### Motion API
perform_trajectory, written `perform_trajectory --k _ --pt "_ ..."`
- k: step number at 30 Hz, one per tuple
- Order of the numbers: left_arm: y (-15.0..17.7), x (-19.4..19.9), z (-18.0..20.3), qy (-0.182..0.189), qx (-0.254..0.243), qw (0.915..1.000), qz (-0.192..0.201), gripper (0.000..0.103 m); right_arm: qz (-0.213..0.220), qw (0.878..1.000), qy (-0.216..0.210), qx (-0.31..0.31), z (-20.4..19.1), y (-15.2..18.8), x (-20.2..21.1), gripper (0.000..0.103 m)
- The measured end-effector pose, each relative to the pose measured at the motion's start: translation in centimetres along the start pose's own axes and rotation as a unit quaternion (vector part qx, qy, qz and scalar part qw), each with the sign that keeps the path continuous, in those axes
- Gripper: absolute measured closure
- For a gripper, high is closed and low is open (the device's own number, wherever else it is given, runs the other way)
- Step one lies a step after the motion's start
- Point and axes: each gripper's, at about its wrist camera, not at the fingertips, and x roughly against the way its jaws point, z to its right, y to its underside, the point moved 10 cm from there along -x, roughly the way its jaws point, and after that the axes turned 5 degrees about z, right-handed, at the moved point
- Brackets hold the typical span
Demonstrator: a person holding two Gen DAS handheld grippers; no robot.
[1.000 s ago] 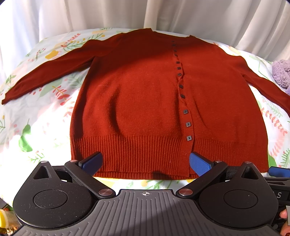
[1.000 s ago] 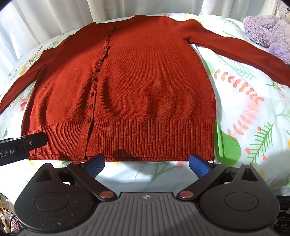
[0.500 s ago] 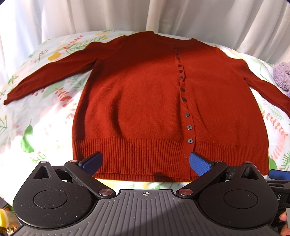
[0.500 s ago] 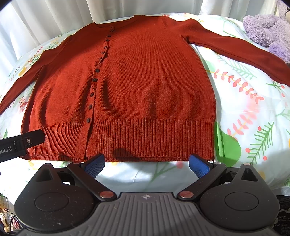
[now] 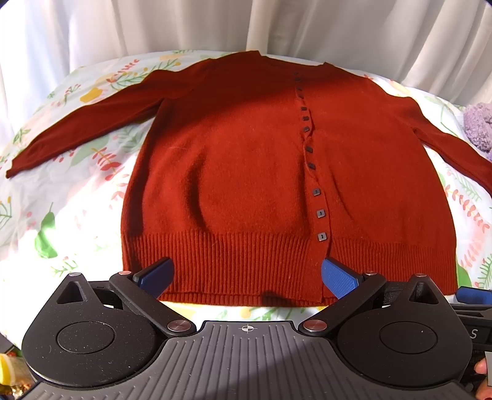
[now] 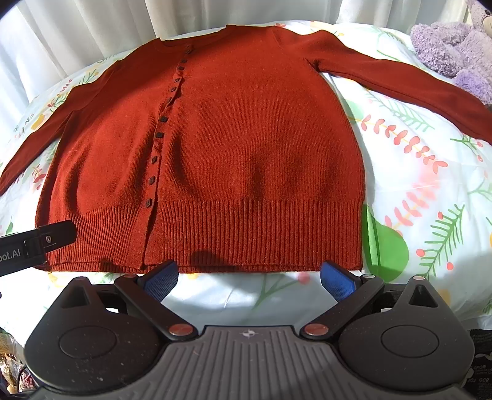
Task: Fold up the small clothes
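Observation:
A rust-red knit cardigan [image 5: 246, 172] lies flat and face up on a floral bedsheet, buttoned, with both sleeves spread out to the sides. It also shows in the right wrist view [image 6: 233, 147]. My left gripper [image 5: 246, 277] is open and empty, hovering over the ribbed hem left of the button row. My right gripper [image 6: 249, 277] is open and empty, just short of the hem's right half. The left gripper's body [image 6: 37, 246] shows at the left edge of the right wrist view.
The floral sheet [image 6: 415, 184] extends around the cardigan. A purple plush toy [image 6: 452, 52] sits at the far right beside the right sleeve. White curtains [image 5: 215, 27] hang behind the bed.
The left wrist view has shifted slightly, so the cardigan sits lower and further right in the frame. The right gripper has barely moved. Both grippers stay open.

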Motion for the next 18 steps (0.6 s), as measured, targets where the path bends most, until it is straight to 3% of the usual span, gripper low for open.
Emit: perform_trajectory --k 18 --pt "0.27 -0.37 0.01 0.003 0.001 1.0 -0.008 0.0 -0.006 1.0 -0.001 -0.004 0.06 0.06 -0.23 0.004"
